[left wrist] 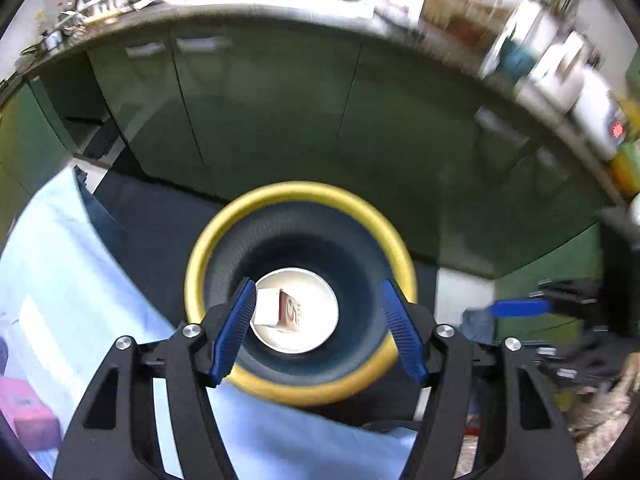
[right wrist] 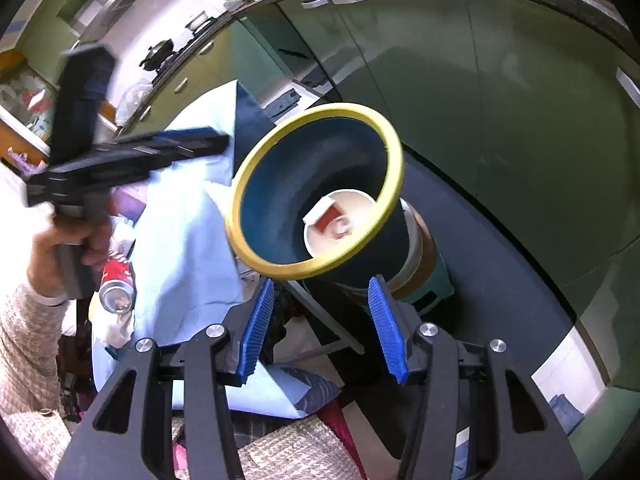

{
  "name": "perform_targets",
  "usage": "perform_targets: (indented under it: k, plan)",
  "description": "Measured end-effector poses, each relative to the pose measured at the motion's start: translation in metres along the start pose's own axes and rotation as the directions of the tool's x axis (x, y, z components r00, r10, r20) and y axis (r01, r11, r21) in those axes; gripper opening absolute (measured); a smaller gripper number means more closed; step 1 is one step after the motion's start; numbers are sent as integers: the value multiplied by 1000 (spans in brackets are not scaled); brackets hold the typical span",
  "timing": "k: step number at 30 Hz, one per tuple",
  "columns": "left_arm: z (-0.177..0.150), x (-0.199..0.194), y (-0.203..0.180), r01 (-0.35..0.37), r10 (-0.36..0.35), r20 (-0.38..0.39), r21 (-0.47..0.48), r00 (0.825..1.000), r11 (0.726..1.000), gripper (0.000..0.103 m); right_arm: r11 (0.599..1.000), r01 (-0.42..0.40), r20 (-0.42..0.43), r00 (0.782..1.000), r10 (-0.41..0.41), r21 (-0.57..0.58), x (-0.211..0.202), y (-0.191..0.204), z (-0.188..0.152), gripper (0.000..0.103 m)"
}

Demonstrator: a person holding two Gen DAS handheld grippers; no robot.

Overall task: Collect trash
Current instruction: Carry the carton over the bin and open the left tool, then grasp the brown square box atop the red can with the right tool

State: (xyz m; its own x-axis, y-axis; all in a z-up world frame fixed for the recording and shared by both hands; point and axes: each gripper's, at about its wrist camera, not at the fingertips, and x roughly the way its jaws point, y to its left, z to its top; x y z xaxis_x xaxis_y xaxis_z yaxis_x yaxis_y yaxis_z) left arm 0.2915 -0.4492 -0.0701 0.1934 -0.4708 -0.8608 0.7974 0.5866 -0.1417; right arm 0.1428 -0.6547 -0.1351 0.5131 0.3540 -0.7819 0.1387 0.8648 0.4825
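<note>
A small white-and-red carton (left wrist: pixel 280 308) lies at the pale bottom of the bin (left wrist: pixel 296 192), a dark funnel-shaped tub with a yellow rim, and nothing touches it. In the right wrist view the same carton (right wrist: pixel 330 216) shows through the bin's (right wrist: pixel 316 184) mouth, tilted against the pale floor.

The left gripper (left wrist: pixel 318 330) hangs right above the bin's mouth, its blue pads spread wide with only air between them; the carton sits far below, just beside the left pad in the picture. From the right wrist view the left gripper (right wrist: pixel 216 142) sticks out sideways, gripped by a hand (right wrist: pixel 66 252) in a knitted sleeve.

The right gripper (right wrist: pixel 320 330) sits lower, near the bin's outer wall, its pads apart and holding nothing.

A light blue cloth (right wrist: pixel 188 240) drapes beside the bin. A red can (right wrist: pixel 116 284) lies on it near the hand. Green cabinets (left wrist: pixel 280 112) stand behind, under a cluttered counter.
</note>
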Motion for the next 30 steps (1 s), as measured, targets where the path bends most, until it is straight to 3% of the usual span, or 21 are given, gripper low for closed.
perform_targets:
  k: [5, 7, 11, 13, 16, 19, 22, 24, 26, 30]
  plan:
    - [-35, -109, 27, 2, 8, 156, -64, 988, 998, 72, 992, -49, -33, 998, 45, -120, 8, 49, -4, 50]
    - [-60, -151, 43, -38, 56, 208, -91, 977, 995, 75, 976, -96, -62, 994, 85, -197, 13, 82, -4, 58]
    - [-121, -218, 80, -126, 169, 264, -171, 950, 977, 77, 916, -171, -150, 981, 123, -363, 27, 160, -5, 60]
    - [-158, -244, 103, -145, 208, 274, -234, 939, 962, 79, 872, -213, -204, 970, 134, -441, 37, 198, -6, 72]
    - [-205, -268, 124, -171, 262, 273, -317, 926, 933, 80, 796, -246, -279, 955, 101, -554, 62, 260, -9, 76]
    - [-249, -281, 140, -169, 282, 259, -384, 924, 908, 80, 726, -240, -325, 945, 23, -645, 95, 310, -13, 79]
    - [-287, -289, 153, -152, 285, 256, -440, 924, 885, 80, 683, -222, -354, 934, -57, -696, 124, 335, -22, 82]
    - [-307, -292, 159, -143, 286, 253, -465, 924, 874, 80, 654, -187, -328, 939, -99, -733, 139, 351, -23, 82]
    - [-321, -293, 162, -135, 287, 257, -481, 923, 866, 80, 644, -157, -294, 949, -110, -749, 147, 364, -20, 82]
    - [-335, -294, 165, -132, 293, 260, -499, 920, 857, 80, 687, -190, -319, 946, -64, -701, 158, 381, -3, 81]
